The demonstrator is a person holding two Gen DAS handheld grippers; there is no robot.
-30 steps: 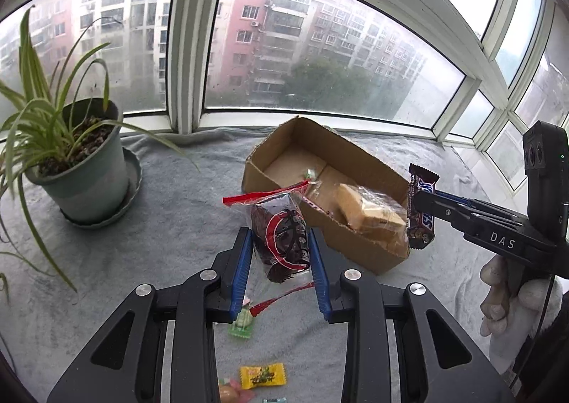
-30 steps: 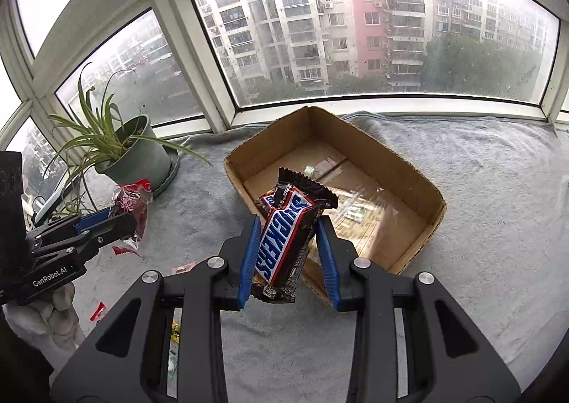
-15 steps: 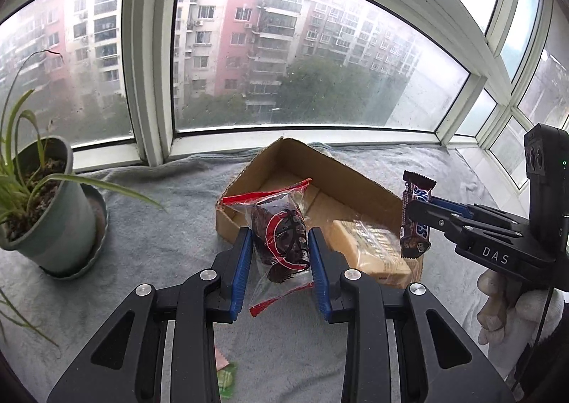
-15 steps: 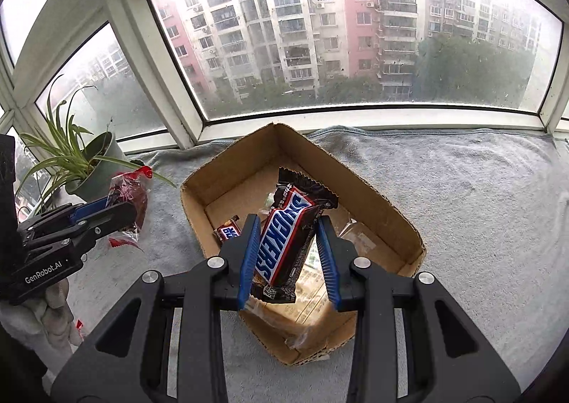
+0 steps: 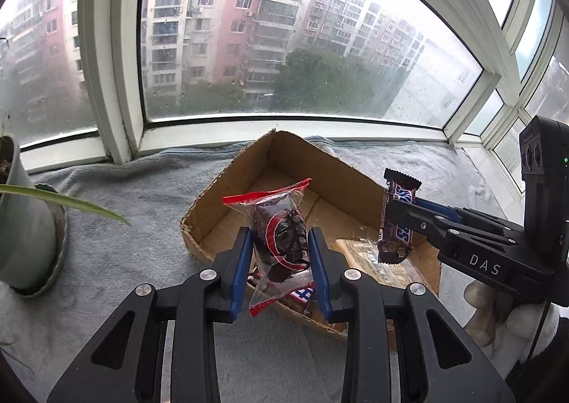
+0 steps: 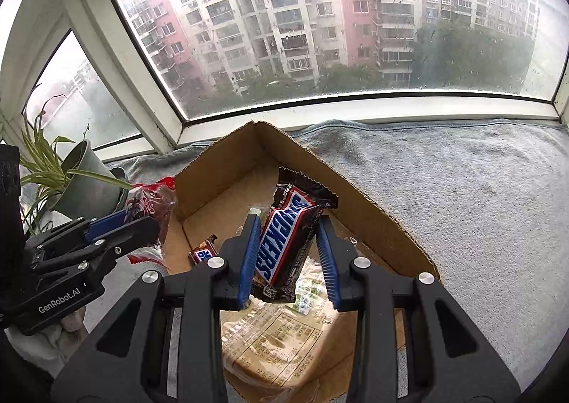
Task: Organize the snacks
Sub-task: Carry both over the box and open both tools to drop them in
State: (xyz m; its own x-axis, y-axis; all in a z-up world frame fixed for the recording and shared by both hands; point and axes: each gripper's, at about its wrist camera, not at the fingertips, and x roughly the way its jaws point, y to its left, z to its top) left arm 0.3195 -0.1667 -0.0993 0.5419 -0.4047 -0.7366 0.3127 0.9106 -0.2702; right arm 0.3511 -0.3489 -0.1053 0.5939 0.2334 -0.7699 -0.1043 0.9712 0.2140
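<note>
My left gripper is shut on a clear red-edged bag of dark snacks, held over the near left corner of an open cardboard box. My right gripper is shut on a Snickers bar, held above the box's inside. In the box lie a wrapped pale bread pack and a small Snickers bar. The right gripper with its bar shows in the left wrist view, and the left gripper with its bag shows in the right wrist view.
A grey towel covers the window ledge under the box. A potted spider plant stands at the left, its pot close to the left gripper. Window frames and glass close the far side.
Both grippers have moved forward over the box with their snacks still held. The plant has slid off to the left of the views, and the loose candies near the front edge have dropped out of view.
</note>
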